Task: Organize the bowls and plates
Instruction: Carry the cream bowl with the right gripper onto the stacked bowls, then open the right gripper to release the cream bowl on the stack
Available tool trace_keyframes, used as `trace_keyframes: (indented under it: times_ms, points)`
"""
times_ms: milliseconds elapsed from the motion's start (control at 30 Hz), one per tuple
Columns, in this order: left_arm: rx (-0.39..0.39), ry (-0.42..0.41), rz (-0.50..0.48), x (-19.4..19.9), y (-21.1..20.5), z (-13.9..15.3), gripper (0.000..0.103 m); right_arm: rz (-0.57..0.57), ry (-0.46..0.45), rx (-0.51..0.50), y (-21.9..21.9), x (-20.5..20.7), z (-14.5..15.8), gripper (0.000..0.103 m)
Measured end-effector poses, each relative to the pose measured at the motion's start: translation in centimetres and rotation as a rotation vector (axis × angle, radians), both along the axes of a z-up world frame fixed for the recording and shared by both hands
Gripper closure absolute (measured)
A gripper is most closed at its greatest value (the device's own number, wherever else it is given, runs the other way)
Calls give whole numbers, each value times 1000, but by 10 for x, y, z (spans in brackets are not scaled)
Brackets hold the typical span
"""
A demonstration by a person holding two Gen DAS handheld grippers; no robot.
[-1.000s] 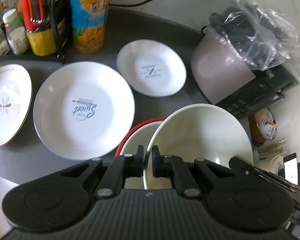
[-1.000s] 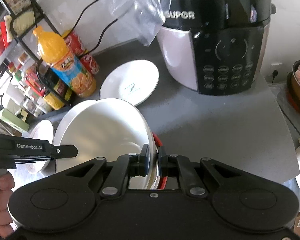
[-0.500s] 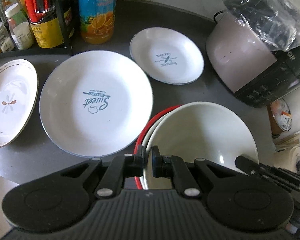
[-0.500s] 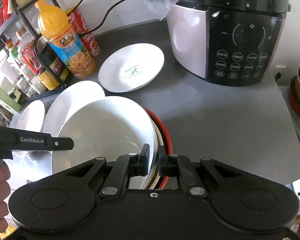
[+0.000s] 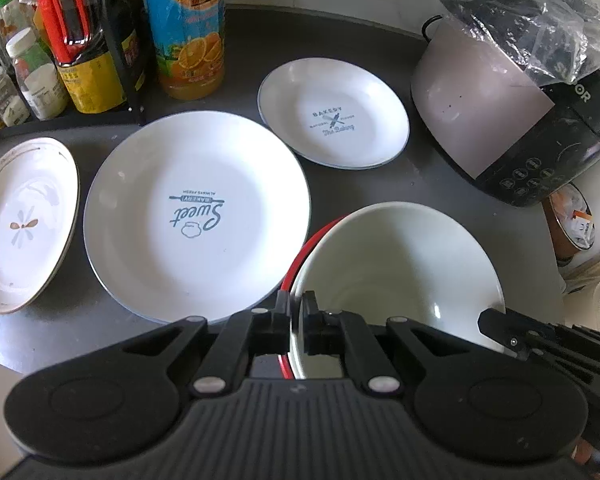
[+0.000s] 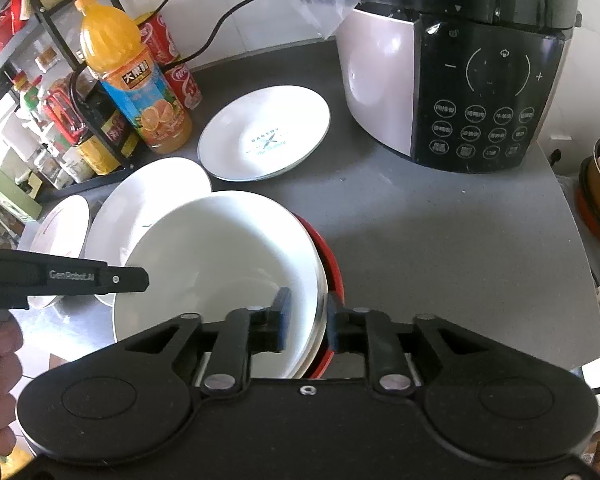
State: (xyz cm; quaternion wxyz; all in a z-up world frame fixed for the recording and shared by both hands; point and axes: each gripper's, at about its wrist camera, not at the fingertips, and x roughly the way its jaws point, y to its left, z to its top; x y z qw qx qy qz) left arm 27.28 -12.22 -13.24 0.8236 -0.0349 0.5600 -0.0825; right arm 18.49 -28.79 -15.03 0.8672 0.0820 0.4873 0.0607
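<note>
1. Two hand-held grippers meet at the white bowl (image 5: 400, 264), which sits nested in a red-rimmed bowl (image 6: 334, 264) at the worktop's near edge. The stacking looks done, with the release under way.
2. The left gripper (image 5: 295, 320) is clamped on the white bowl's near-left rim, apparently steadying it as it settles.
3. The right gripper (image 6: 305, 320) has just been opening; its jaws stand apart with the rim between them and no longer pinch it.
4. Just beyond, left of the bowls, lies the big plate (image 5: 196, 216), touching or nearly touching the red rim. A flower plate (image 5: 24, 224) rests at the left edge, tilted.
5. A small plate (image 5: 334, 120) lies apart toward the back, unstacked; the plates likely come next.
6. The dark grey worktop (image 6: 440, 216) is bare on its right side.
7. At the back stand a juice bottle (image 6: 136, 84), a condiment rack (image 5: 112, 40) and a cooker (image 6: 460, 80) under a plastic bag, against a white wall.
</note>
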Motion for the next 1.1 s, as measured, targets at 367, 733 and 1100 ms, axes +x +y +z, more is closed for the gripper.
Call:
trace_keyframes:
  times_ms: [367,733,1100]
  points:
    - [18,32,20,-3,3,-6,89,-40,21,-9,-14,-8,-5,49]
    - [-21,55,86,-3,13,-10,77,0,21,24,-27,-6,-6,47]
    - [28,35,138,-6,6,3,73,46,-48,48,-32,-1,13,43]
